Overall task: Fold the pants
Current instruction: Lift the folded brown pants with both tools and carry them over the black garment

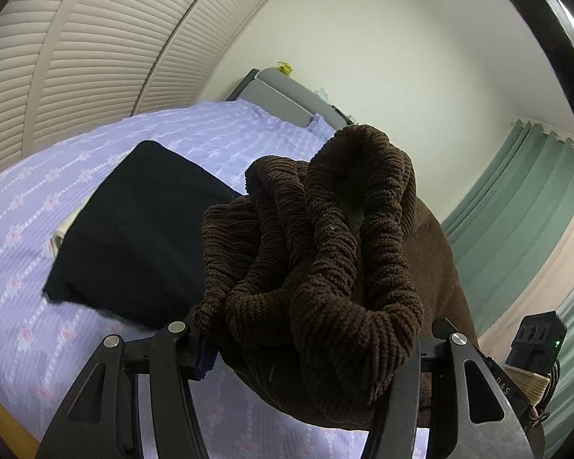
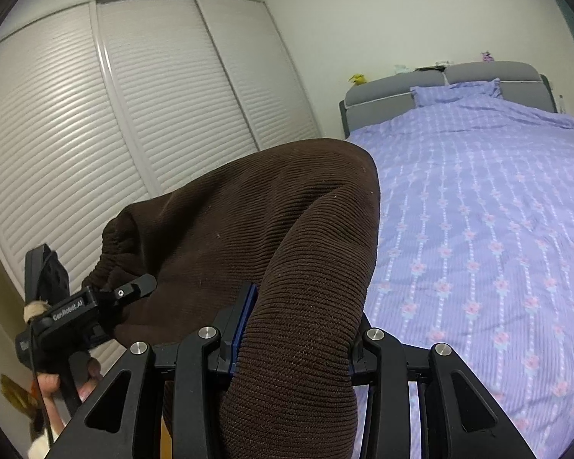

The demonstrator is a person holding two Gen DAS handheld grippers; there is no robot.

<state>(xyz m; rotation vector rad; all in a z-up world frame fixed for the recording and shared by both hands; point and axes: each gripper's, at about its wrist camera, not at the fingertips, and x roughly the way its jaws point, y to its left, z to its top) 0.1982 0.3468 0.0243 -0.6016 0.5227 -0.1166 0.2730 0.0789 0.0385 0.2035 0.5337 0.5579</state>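
Brown corduroy pants [image 1: 325, 237] are held up in the air over the bed. My left gripper [image 1: 310, 348] is shut on the gathered elastic waistband, which bunches up between its fingers. My right gripper [image 2: 294, 340] is shut on another part of the same pants [image 2: 248, 229], whose cloth drapes over and hangs down between its fingers. The left gripper also shows in the right wrist view [image 2: 107, 298], at the far left, gripping the waistband end. The fingertips of both grippers are hidden by cloth.
A bed with a lilac flowered cover [image 2: 478, 210] fills the right. A folded black garment [image 1: 134, 229] lies on the cover [image 1: 19, 267]. A grey headboard [image 2: 440, 80], white louvred wardrobe doors [image 2: 134, 114] and green curtains [image 1: 524, 199] surround the bed.
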